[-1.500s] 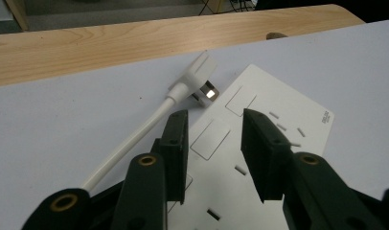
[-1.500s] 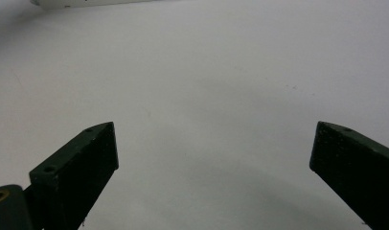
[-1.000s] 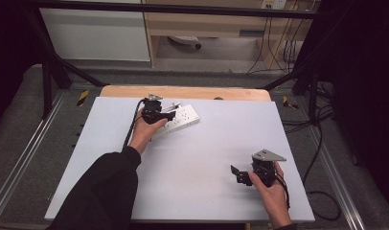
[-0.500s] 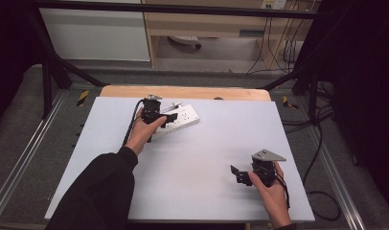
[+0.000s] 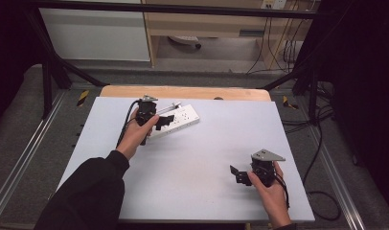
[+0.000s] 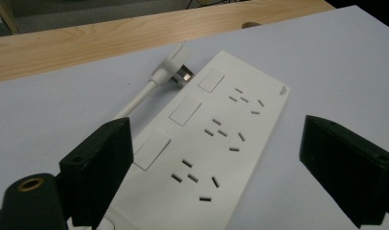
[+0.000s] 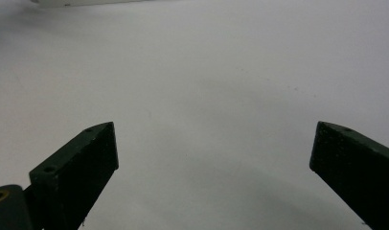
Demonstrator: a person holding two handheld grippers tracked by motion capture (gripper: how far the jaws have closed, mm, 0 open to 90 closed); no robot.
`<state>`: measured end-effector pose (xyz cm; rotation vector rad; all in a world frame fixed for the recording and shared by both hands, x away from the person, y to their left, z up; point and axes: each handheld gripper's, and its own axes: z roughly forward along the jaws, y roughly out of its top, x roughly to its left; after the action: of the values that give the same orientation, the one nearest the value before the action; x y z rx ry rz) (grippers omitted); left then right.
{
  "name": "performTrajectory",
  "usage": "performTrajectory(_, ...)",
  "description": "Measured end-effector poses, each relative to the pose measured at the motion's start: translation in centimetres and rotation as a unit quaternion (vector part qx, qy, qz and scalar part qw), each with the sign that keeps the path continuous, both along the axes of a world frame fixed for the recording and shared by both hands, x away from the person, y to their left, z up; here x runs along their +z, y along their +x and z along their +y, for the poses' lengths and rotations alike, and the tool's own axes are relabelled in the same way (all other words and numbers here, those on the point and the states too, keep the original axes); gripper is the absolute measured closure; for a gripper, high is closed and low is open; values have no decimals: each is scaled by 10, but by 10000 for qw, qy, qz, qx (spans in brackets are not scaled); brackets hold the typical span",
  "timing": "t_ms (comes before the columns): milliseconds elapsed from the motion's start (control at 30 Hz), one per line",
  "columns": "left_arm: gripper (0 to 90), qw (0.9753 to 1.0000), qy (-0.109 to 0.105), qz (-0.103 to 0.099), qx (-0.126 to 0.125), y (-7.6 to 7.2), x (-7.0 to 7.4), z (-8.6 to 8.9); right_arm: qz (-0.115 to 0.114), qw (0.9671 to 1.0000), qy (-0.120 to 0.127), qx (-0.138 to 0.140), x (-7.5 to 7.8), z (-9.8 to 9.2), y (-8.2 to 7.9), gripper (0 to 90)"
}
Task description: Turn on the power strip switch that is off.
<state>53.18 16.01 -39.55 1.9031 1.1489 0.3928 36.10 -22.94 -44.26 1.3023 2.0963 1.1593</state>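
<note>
Jaws of the left gripper (image 6: 216, 167) stand wide apart over a white power strip (image 6: 216, 143); right gripper (image 7: 211, 177) jaws gape above bare table (image 7: 207, 72).

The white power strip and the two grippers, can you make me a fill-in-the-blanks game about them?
1. The power strip on the table is coloured ____.
2. The white plug lies beside the strip, not in a ____.
3. The left gripper is over the strip with its jaws ____.
4. The right gripper holds ____ between its jaws.

Missing words: white; socket; open; nothing
</note>
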Motion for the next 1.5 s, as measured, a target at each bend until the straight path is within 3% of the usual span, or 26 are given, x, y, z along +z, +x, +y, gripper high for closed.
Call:
performTrajectory(367, 103, 9999, -92, -50, -39, -20, 7, 15, -15, 10000, -29, 2, 0, 0, 0, 32)
performTrajectory(700, 75, 9996, -105, -198, -163, -41, 7, 27, -10, 10000, -38, 13, 0, 0, 1, 32)
performTrajectory(933, 77, 9989, -229, -356, -202, -58, 9, 38, 17, 10000, -30, 3, -1, 1, 1, 32)
performTrajectory(1267, 78, 9987, -183, -434, -194, -89, 10, 61, -12, 10000, -42, 12, 0, 1, 1, 32)
performTrajectory(1500, 87, 9983, -249, -526, 32, -119, 8, 87, 34, 10000, -22, 8, 0, 2, 0, 32)
